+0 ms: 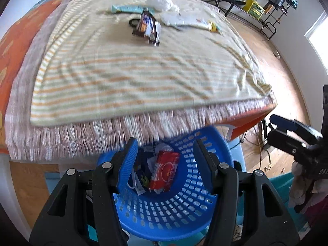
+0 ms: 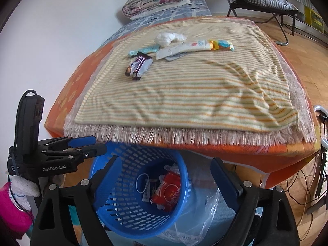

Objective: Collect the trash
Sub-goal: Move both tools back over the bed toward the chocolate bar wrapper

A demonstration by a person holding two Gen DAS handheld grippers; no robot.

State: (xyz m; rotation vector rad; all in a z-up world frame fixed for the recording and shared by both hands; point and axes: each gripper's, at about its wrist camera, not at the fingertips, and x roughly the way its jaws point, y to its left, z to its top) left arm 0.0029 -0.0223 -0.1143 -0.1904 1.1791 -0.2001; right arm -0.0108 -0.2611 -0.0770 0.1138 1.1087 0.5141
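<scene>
Both tongs hang over a blue perforated basket (image 1: 184,201) on the floor at the foot of a bed. The left tongs (image 1: 165,162) stand partly spread with nothing between them; the right tongs (image 2: 166,176) are spread wide, also empty and touching nothing. Directly below them, inside the basket, lies a red wrapper (image 2: 169,190) with white scraps and a tag. More trash sits well beyond, on the bed's far end: a dark snack wrapper (image 2: 139,66), a crumpled white plastic bag (image 2: 167,38), and long pale wrappers (image 2: 184,48). The bed carries a striped yellow blanket (image 2: 184,94) over a fringed cover. A wooden floor (image 2: 307,61) and folding chair (image 2: 264,2) lie beyond.
</scene>
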